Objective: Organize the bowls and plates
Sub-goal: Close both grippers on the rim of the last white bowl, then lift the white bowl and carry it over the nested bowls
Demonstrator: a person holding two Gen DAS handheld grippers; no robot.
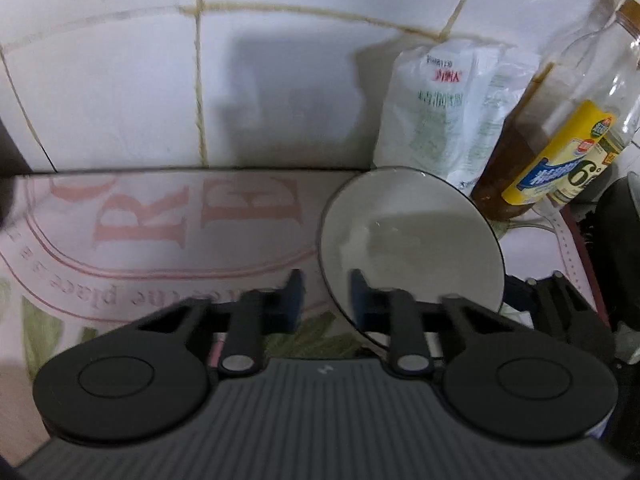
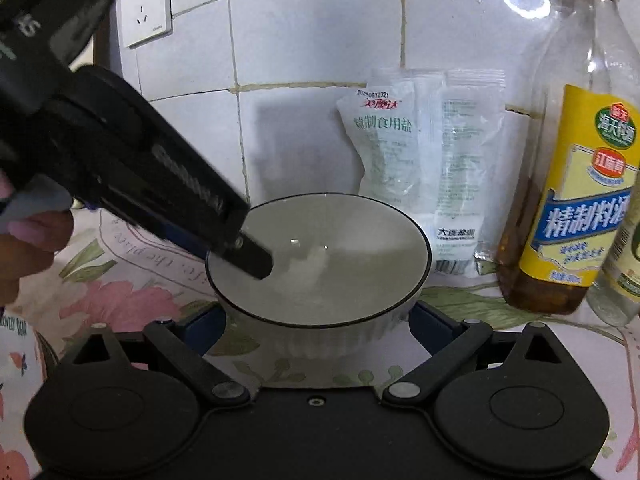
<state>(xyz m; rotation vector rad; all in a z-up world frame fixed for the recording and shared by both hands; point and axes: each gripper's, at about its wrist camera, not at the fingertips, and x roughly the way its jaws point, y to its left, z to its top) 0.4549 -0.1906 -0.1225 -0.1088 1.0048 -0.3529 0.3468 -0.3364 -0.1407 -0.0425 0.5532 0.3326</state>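
The bowl (image 2: 320,264) stands on the floral tablecloth (image 2: 120,296) between the right gripper's (image 2: 318,326) spread fingers, its left rim pinched by the left gripper (image 1: 326,294), angled down from the left.

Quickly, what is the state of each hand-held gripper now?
Left hand-held gripper: closed on the rim of the bowl.
Right hand-held gripper: open, one finger on each side of the bowl, not gripping.

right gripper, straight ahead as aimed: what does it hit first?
The bowl. The right gripper already has it between its open fingers, so its near wall comes first. The salt bag stands behind it.
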